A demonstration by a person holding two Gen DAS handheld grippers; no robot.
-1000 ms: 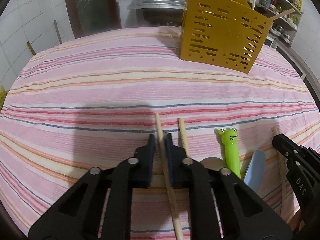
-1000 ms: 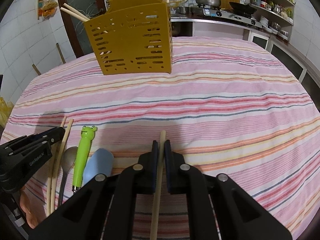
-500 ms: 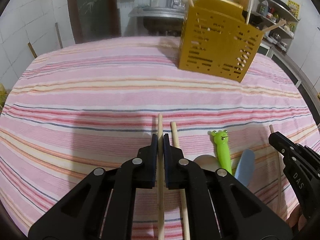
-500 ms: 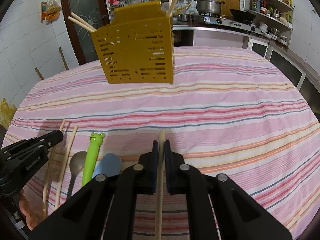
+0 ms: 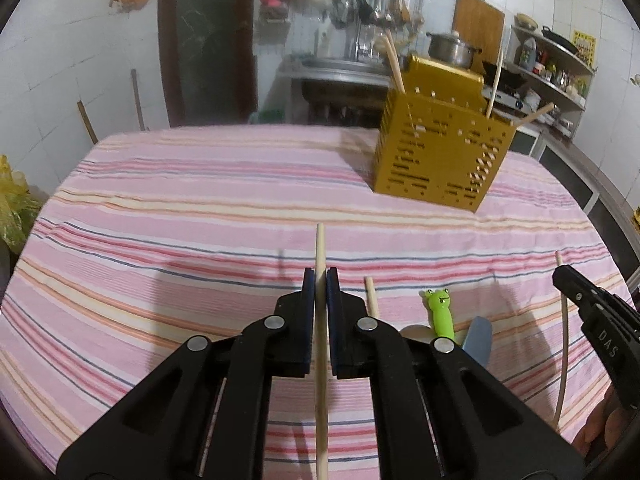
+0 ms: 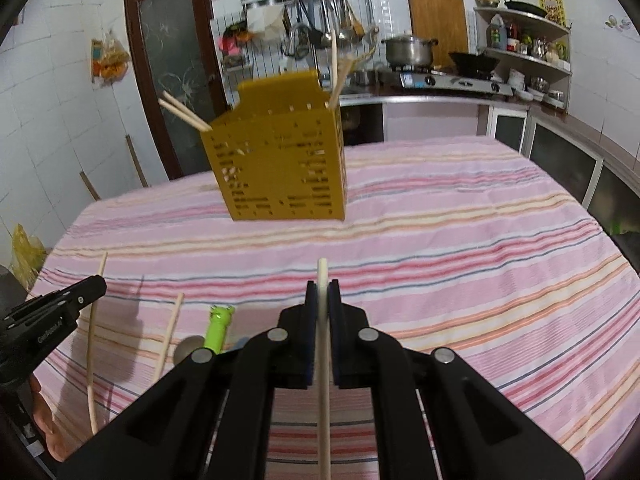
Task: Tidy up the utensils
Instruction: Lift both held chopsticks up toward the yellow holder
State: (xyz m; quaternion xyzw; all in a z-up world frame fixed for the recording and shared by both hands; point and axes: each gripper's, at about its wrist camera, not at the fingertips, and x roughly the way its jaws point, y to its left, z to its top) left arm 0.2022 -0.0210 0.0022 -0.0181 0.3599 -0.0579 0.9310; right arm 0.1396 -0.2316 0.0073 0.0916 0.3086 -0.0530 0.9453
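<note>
My left gripper (image 5: 320, 280) is shut on a wooden chopstick (image 5: 320, 248), held above the striped tablecloth. My right gripper (image 6: 322, 290) is shut on another wooden chopstick (image 6: 322, 280), also lifted. The yellow perforated utensil holder (image 5: 440, 160) stands at the far side with several chopsticks in it; it also shows in the right wrist view (image 6: 280, 168). On the cloth lie one more chopstick (image 5: 371, 296), a green frog-handled utensil (image 5: 440, 312), a metal spoon (image 6: 188, 350) and a pale blue spoon (image 5: 478, 336).
The table with its pink striped cloth (image 5: 200, 220) ends close to a counter with stove and pots (image 6: 440, 76) on the right. A yellow bag (image 5: 12, 208) sits by the left edge. Tiled wall and a dark door (image 6: 172, 72) are behind.
Both grippers have risen from the cloth, each with its chopstick, and tilted up toward the yellow holder. The remaining chopstick, frog utensil and spoons stay on the cloth.
</note>
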